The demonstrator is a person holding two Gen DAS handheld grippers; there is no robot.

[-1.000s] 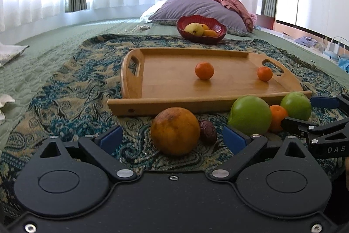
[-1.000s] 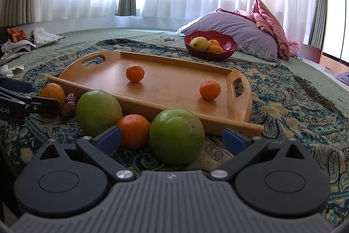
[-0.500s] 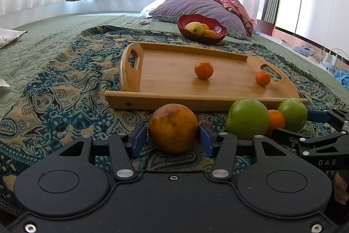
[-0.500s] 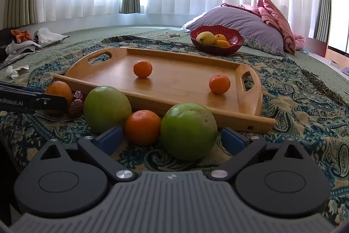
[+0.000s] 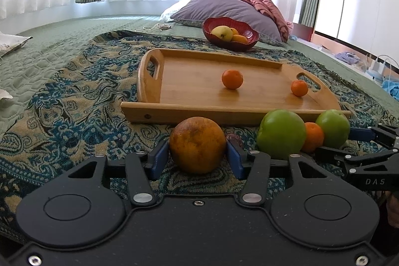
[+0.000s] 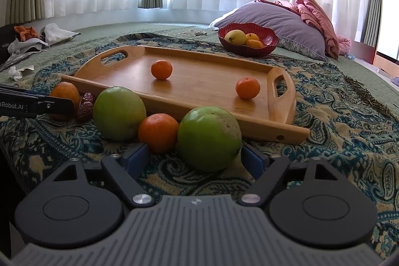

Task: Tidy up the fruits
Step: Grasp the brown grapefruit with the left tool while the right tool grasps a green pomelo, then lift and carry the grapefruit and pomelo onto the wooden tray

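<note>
Two tangerines [image 5: 232,79] sit on your tray [image 5: 199,114] — left tongs [image 5: 197,158] clamp the orange [image 5: 197,145], right tongs [image 6: 193,157] gape around a green apple [image 6: 209,138], four fruits unsorted.

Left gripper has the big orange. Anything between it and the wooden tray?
Only the tray's near wall: the big orange, held by the left gripper, must be lifted over it. The tray's two small oranges lie farther right.

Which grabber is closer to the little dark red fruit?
Left. The left gripper grips the big orange right beside the dark red fruit. The right gripper sits farther off, around the green fruit.
</note>
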